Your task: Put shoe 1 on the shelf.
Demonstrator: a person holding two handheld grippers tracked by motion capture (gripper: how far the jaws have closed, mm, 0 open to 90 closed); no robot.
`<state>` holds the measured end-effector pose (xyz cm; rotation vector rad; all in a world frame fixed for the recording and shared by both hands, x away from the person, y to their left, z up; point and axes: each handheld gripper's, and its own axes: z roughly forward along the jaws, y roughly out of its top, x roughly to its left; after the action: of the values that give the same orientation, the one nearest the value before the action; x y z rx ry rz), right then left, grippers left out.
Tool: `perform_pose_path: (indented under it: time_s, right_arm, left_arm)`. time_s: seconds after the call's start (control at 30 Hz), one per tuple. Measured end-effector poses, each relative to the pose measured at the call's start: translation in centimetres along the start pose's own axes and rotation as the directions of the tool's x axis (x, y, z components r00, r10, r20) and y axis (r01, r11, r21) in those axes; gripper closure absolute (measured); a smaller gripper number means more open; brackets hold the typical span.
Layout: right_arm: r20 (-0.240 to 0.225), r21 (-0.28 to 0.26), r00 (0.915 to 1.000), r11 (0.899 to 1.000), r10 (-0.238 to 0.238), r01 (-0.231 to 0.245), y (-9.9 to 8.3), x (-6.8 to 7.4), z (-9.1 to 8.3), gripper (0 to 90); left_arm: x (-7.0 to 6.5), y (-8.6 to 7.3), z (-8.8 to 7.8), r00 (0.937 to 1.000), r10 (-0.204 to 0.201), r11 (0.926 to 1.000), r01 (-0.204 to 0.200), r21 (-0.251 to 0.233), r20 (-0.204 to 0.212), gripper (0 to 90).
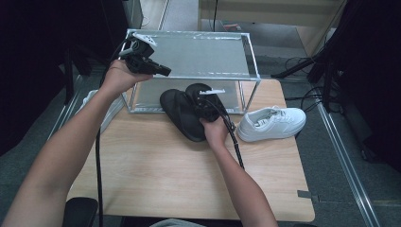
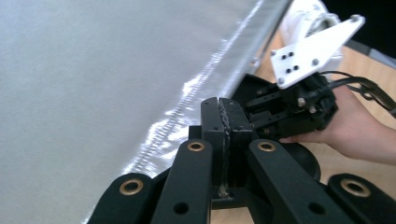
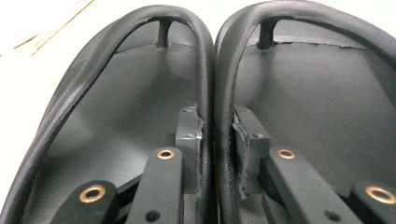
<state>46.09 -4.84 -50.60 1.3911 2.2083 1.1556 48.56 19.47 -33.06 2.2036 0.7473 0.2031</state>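
A pair of black rubber flip-flops (image 1: 182, 111) lies side by side on the light wooden table (image 1: 156, 175), just in front of the open metal-framed rack with a grey mesh shelf (image 1: 198, 54). The right gripper (image 3: 215, 135) clamps the two inner straps (image 3: 219, 74) together between its jaws. A white lace-up sneaker (image 1: 272, 123) sits just right of the flip-flops, apart from them. The left gripper (image 1: 163, 71), jaws pressed together and empty, is held up at the rack's left front corner.
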Motion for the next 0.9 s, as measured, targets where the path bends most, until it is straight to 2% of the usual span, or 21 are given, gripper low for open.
perform_pose_path:
  time_s: [0.07,0.17,0.2,0.27,0.37,0.57,0.67,0.83,0.9]
  right_arm:
    - [-0.001,-0.005,0.9999,1.000,0.013,-0.013,0.2,0.0,0.6,75.9]
    - [-0.007,-0.019,0.9991,0.999,0.043,-0.043,0.5,-0.2,1.3,75.8]
    - [0.008,-0.019,0.9990,0.999,0.044,-0.044,0.7,-0.1,1.5,75.6]
    - [0.020,-0.027,0.9990,0.999,0.040,-0.039,0.8,0.0,1.8,74.8]
    - [0.019,-0.027,0.9985,0.998,0.051,-0.051,1.0,0.0,2.0,73.1]
    - [0.008,-0.016,0.9990,0.999,0.044,-0.044,1.0,-0.2,1.6,64.1]
    - [0.005,-0.013,0.9990,0.999,0.045,-0.045,1.0,-0.1,1.3,61.2]
    - [-0.018,-0.035,0.9979,0.997,0.063,-0.064,0.6,-0.4,0.1,58.3]
    - [-0.008,-0.044,0.9991,0.998,0.042,-0.043,0.3,-0.4,-0.5,58.3]
  left_arm:
    - [0.3,0.2,0.4,0.9999,-0.012,0.9999,0.012,0.003,-0.001,90.0]
    - [0.5,0.6,1.3,0.9998,0.003,0.9990,-0.002,0.045,-0.019,90.0]
    - [0.5,0.7,1.5,0.9995,0.014,0.9988,-0.013,0.048,-0.030,90.0]
    - [0.5,0.8,1.7,0.9999,0.008,0.9991,-0.007,0.041,-0.013,90.0]
    - [0.4,0.8,2.1,0.9994,0.024,0.9984,-0.023,0.052,-0.025,90.0]
    - [1.0,0.4,2.5,0.9999,0.003,0.9994,-0.002,0.033,-0.011,90.0]
    - [1.0,0.3,2.5,0.9997,0.010,0.9995,-0.009,0.030,-0.021,90.0]
    - [1.1,0.3,2.6,0.9997,0.008,0.9996,-0.008,0.028,-0.024,90.0]
    - [1.1,0.3,2.7,0.9993,0.014,0.9995,-0.013,0.030,-0.033,89.9]
